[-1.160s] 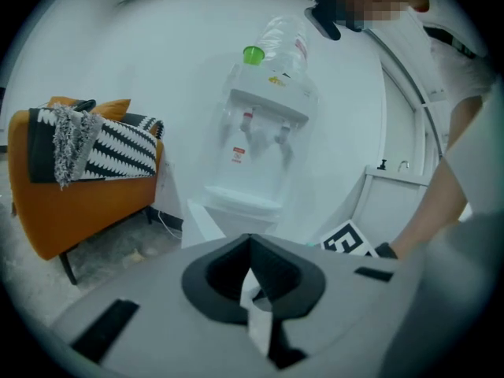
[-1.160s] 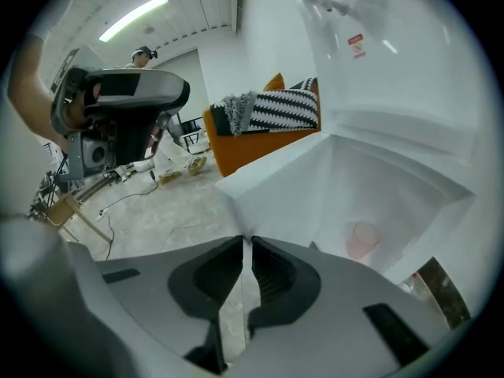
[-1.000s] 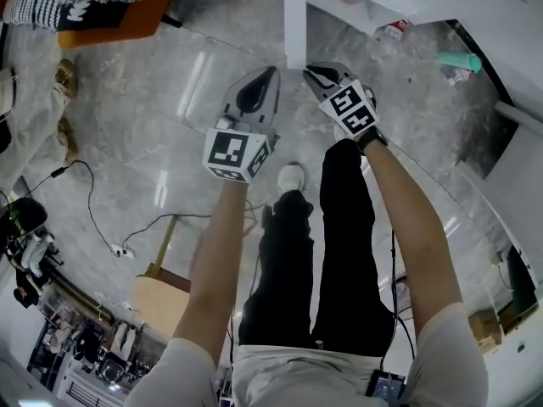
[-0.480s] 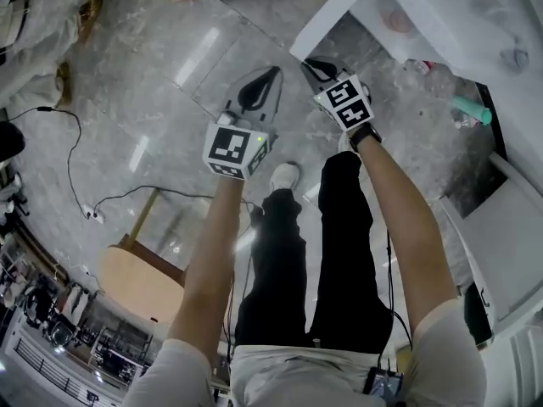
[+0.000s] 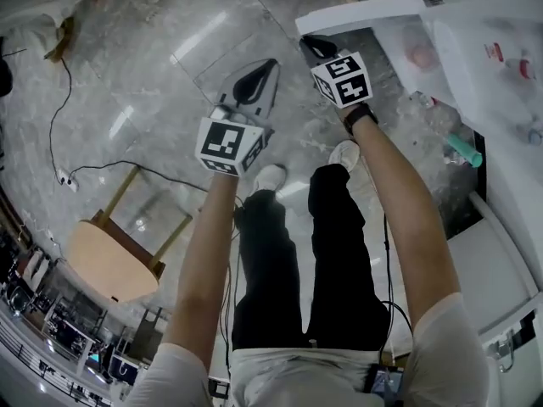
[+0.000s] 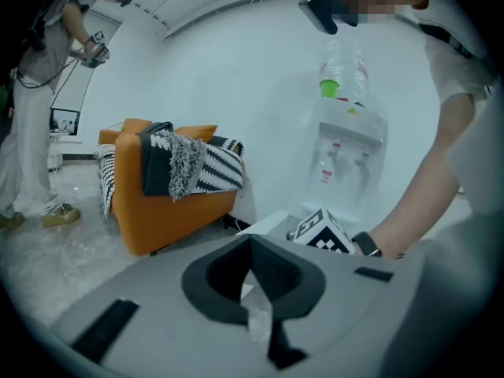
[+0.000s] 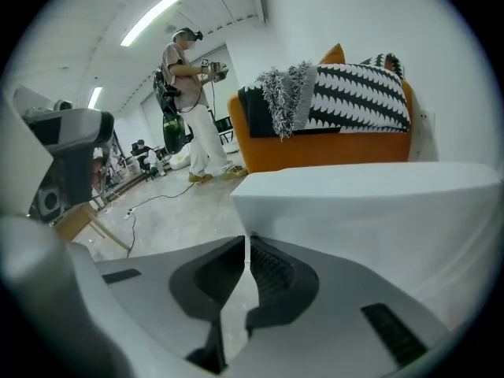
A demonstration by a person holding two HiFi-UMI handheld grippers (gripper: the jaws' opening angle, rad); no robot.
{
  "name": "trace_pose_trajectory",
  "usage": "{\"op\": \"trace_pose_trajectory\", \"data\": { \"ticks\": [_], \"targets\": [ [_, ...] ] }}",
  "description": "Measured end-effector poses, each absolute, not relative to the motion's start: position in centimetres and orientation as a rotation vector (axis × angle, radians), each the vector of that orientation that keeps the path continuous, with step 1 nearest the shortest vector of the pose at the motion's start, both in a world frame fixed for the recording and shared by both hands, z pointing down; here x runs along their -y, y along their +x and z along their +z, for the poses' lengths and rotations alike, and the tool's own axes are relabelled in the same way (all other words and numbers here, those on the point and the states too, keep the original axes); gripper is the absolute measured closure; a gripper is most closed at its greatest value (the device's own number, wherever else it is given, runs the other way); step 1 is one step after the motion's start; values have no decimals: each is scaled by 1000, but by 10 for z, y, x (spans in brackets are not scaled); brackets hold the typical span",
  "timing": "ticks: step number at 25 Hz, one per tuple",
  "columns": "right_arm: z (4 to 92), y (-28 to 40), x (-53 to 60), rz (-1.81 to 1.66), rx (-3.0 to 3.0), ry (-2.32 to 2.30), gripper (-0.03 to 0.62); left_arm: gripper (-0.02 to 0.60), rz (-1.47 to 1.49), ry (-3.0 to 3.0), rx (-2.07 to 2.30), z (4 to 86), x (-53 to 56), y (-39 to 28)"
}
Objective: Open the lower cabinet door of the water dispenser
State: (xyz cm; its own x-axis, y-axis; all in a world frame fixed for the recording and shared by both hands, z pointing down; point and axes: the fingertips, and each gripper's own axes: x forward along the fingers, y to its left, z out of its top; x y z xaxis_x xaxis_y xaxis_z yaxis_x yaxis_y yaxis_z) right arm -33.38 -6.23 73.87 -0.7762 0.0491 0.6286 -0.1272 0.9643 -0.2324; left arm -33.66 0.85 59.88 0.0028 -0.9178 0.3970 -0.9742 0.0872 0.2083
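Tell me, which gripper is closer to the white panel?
The right gripper, at the head view's right. Its tip nearly reaches the white panel, while the left gripper hangs farther off, over the floor.

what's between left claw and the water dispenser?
Left gripper view: the right claw, seen by its black-and-white marker cube, and the person's wrist sit between left claw and white bottle-topped water dispenser.

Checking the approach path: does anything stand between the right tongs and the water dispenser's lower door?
Nothing visible does. The right tongs, just closed further and empty, point straight at a white panel, apparently the door, close ahead of them. Whether they touch it I cannot tell.
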Motion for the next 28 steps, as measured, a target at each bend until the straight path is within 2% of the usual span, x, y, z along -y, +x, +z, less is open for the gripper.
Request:
{"op": "trace_pose_trajectory", "data": {
  "ticks": [8,17,21,28],
  "targets": [
    [735,-395,114,415,2488,118,568,580,155,1828,2020,595,4,-356],
    [711,-429,175,610,2540,267,565,580,101,1755,2044,589,-6,-366],
    [693,-413,173,589,2545,256,563,580,65,1750,2046,575,-5,-363],
    [626,-343,142,380,2545,235,565,580,70,1800,1979,531,0,-350]
  ]
}}
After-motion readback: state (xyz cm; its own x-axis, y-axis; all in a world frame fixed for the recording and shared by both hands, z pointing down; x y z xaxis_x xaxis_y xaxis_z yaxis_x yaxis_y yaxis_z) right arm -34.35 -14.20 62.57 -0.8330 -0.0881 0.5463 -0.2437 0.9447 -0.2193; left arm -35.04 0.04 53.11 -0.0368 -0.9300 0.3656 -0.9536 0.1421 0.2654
